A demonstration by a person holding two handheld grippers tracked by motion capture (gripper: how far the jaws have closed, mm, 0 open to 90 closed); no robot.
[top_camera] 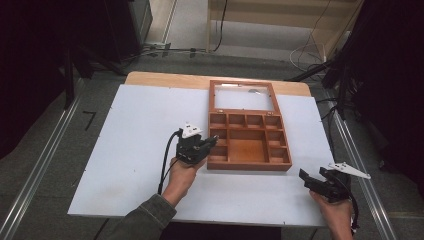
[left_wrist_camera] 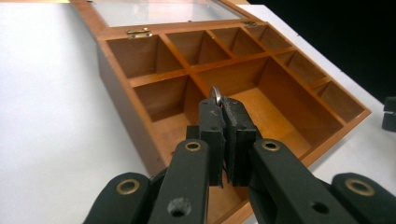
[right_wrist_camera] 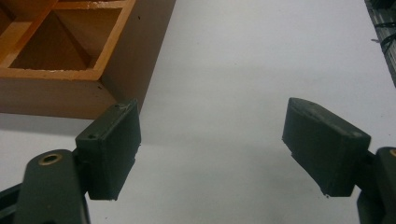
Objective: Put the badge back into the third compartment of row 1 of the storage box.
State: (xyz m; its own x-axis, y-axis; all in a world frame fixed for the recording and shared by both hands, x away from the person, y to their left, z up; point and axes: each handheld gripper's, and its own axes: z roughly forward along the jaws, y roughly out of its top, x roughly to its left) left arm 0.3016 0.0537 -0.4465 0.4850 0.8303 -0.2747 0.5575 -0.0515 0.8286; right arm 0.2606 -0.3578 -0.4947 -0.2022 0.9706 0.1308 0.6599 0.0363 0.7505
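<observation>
The left gripper [left_wrist_camera: 223, 109] has its fingers [left_wrist_camera: 211, 126] pressed together on a small silvery ring-like piece [left_wrist_camera: 216, 94], of which only a curved edge pokes out above the pads; the rest is buried between them, so its full shape cannot be made out. In the left gripper view that piece hangs over the wooden box [left_wrist_camera: 140, 135], above the divider between the left-hand compartments and the large middle compartment [left_wrist_camera: 275, 112]. In the high view the same gripper [top_camera: 212, 141] sits at the box's near left corner, its tip over the rim, and the held piece is too small to see there. The box [top_camera: 249, 165] lies open on the white worktop [top_camera: 135, 130], its glass-paned lid [top_camera: 243, 97] laid back flat beyond it; a small pale shape under the glass near the far edge is too blurred to identify. The right gripper [top_camera: 312, 176] rests near the worktop's right front edge, well apart from the box, fingers [right_wrist_camera: 112, 144] spread wide with nothing between them. In the right gripper view the box's corner [right_wrist_camera: 70, 93] is cut off at the top left.
</observation>
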